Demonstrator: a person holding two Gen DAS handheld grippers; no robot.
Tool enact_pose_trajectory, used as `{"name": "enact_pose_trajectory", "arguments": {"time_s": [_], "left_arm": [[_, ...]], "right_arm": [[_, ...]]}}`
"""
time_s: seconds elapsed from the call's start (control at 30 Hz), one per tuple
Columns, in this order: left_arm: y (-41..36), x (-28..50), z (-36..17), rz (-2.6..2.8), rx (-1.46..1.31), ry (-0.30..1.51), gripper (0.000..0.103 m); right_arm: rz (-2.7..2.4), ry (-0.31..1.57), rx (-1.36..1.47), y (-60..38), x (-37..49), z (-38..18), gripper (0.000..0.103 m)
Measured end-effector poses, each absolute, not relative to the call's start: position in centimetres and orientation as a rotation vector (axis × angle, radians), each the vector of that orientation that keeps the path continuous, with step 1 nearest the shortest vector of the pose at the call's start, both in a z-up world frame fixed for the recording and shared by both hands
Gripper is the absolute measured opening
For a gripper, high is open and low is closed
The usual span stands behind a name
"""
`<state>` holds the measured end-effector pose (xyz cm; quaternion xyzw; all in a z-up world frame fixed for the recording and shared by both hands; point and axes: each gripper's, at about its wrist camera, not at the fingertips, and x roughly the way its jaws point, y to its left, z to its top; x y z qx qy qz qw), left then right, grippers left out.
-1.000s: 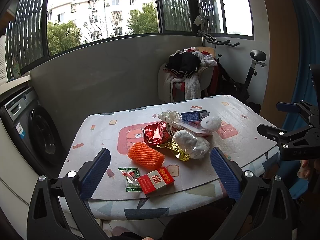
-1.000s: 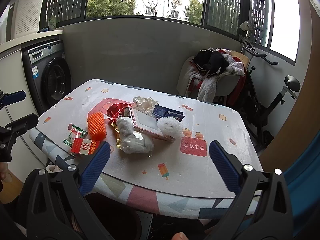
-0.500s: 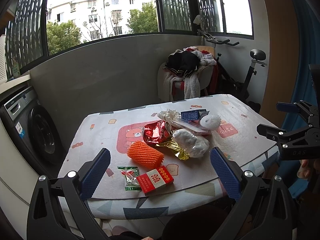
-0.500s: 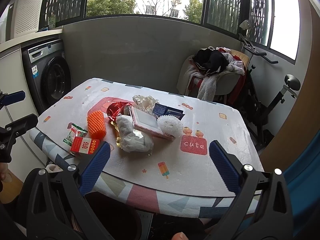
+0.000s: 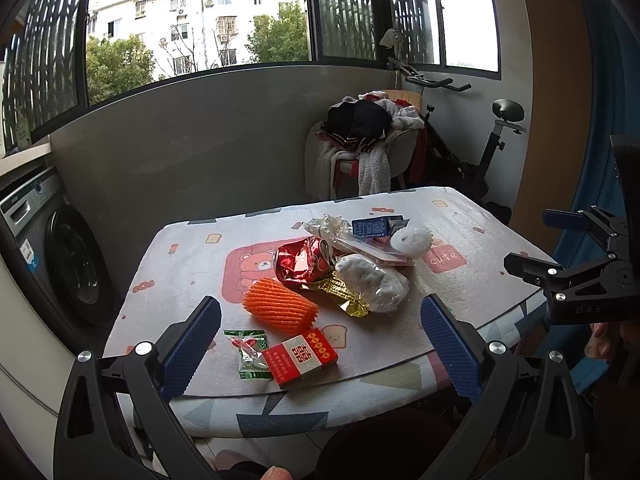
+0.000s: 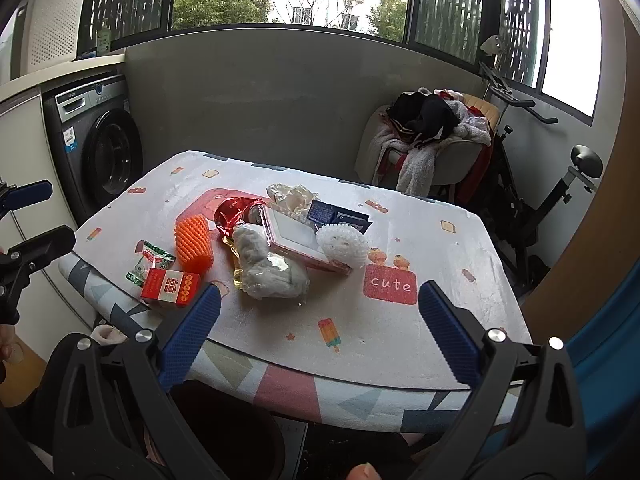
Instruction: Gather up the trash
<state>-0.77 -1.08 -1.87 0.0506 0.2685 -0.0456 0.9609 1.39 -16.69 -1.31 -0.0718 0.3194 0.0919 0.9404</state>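
A balcony room with a washing machine framed my worktop. Since a second before, little had changed; my left claw and right claw stayed spread wide, holding nothing, short of the near edge. The trash lay mid-worktop: red box, orange foam net, red foil, bare cloth all around.

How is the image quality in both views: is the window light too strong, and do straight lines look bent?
Left wrist view: the window is overexposed, the sky pure white; the wall edge curves from fisheye distortion; the table trash stays sharp. Right wrist view: the right window pane is blown out; the table edge bows; corners are dark.
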Motion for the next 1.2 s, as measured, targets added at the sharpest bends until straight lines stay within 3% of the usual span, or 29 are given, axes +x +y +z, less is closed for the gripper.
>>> {"name": "enact_pose_trajectory", "arguments": {"time_s": [0.47, 0.77, 1.2], "left_arm": [[3.6, 1.7, -8.4, -0.082, 0.101, 0.662, 0.098], [8.3, 3.7, -14.3, -0.029, -0.124, 0.798, 0.098], [15.4, 4.0, -14.2, 0.113, -0.231, 0.75, 0.098]], "right_arm": [[0.236, 0.719, -0.073, -16.5, 3.1, -6.4, 0.097], [0.216, 0.81, -0.115, -15.3, 5.1, -10.0, 0.097], [0.489, 0.884, -0.11, -4.0, 9.7, -14.7, 0.097]]}}
